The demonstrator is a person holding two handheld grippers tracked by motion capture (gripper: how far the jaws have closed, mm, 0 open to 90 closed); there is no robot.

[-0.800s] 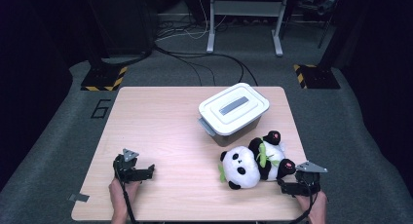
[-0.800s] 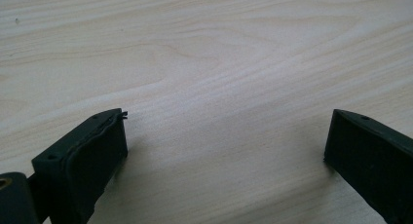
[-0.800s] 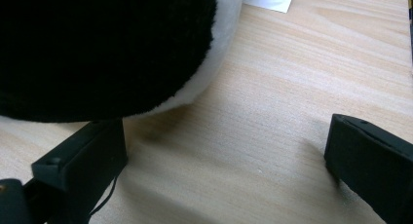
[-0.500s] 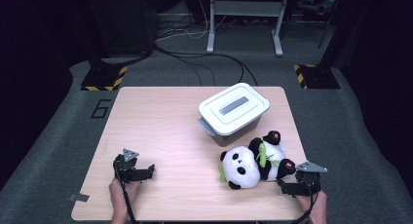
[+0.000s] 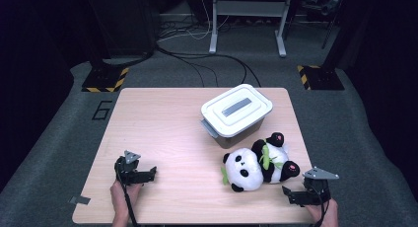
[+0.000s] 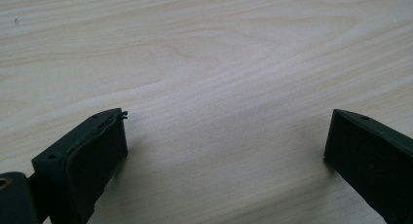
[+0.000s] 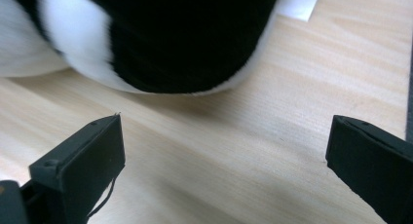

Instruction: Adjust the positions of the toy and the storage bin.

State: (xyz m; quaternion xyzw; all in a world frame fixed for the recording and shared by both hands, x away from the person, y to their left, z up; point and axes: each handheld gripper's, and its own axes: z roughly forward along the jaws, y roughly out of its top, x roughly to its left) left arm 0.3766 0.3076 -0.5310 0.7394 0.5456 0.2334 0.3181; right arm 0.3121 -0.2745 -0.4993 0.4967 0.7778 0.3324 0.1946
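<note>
Seen at rest on a pale wooden table (image 5: 162, 123), near the person's edge: two hand-held tongs, both with jaws spread wide and holding nothing. Just ahead of the right gripper (image 5: 296, 196), close beyond its parted jaws but not between them: a plush panda (image 5: 259, 165), lying on its side, a black-and-white limb looming large in the right gripper view (image 7: 180, 44). Judged from that spacing, set up for a soft grab, with jaws opened wide enough to take a plush limb or body and bare wood left in front for a low approach. Farther ahead of the same gripper, past the toy and just beside it: a white lidded bin (image 5: 236, 113), lid on, likely parked within reach as the toy's destination, though not certain from these pictures. Well apart from all of that, off to the far side: the left gripper (image 5: 140, 173), facing bare tabletop alone, with nothing near its jaws in the left gripper view (image 6: 224, 151); probably kept clear and ready, perhaps for the lid. No contact with toy or bin yet.
</note>
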